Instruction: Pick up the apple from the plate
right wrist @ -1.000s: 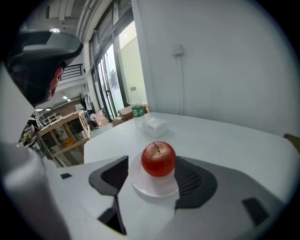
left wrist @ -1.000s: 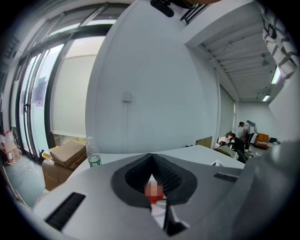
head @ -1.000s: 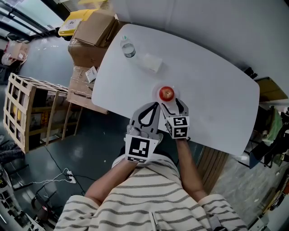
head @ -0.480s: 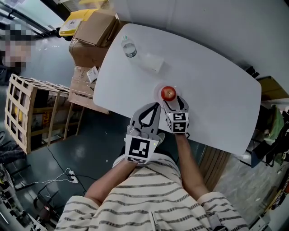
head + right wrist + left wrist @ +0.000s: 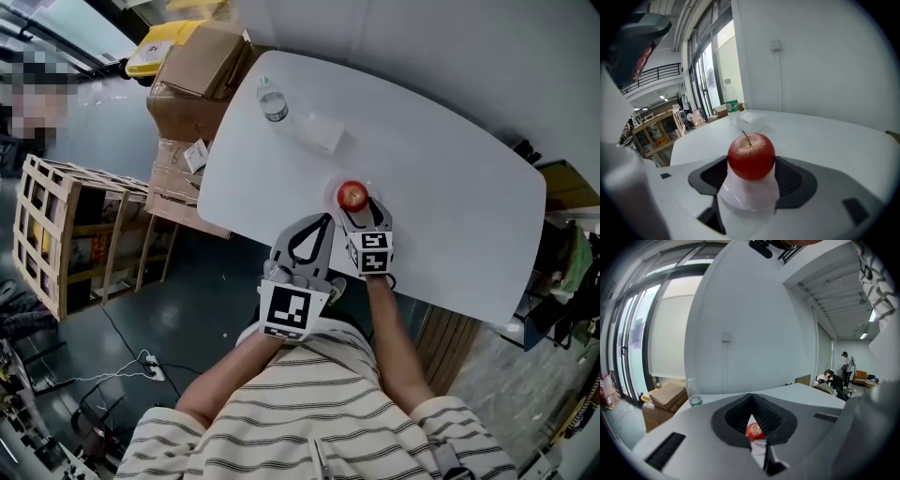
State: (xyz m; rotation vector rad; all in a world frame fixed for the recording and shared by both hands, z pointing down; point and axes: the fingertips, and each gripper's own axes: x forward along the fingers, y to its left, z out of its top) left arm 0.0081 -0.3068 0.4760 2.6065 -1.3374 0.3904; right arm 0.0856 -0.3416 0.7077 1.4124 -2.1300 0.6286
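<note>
A red apple [image 5: 352,195] with a stem stands on a small white plate [image 5: 365,187] near the front edge of the white table [image 5: 450,169]. My right gripper [image 5: 362,209] is open right in front of it, one finger at each side of the plate. In the right gripper view the apple [image 5: 751,156] fills the middle on its plate [image 5: 749,191], and the dark pads [image 5: 797,180] do not touch it. My left gripper [image 5: 324,218] is shut on nothing, just left of the right one at the table's edge. Through its jaws the apple [image 5: 753,430] shows.
A water bottle [image 5: 272,100] and a clear plastic box [image 5: 320,132] stand at the table's far left. Cardboard boxes [image 5: 192,70] and a wooden crate [image 5: 56,234] sit on the floor to the left. The table's front edge runs under both grippers.
My right gripper has moved forward to the apple, so its fingers now flank the plate. The left gripper has stayed in place.
</note>
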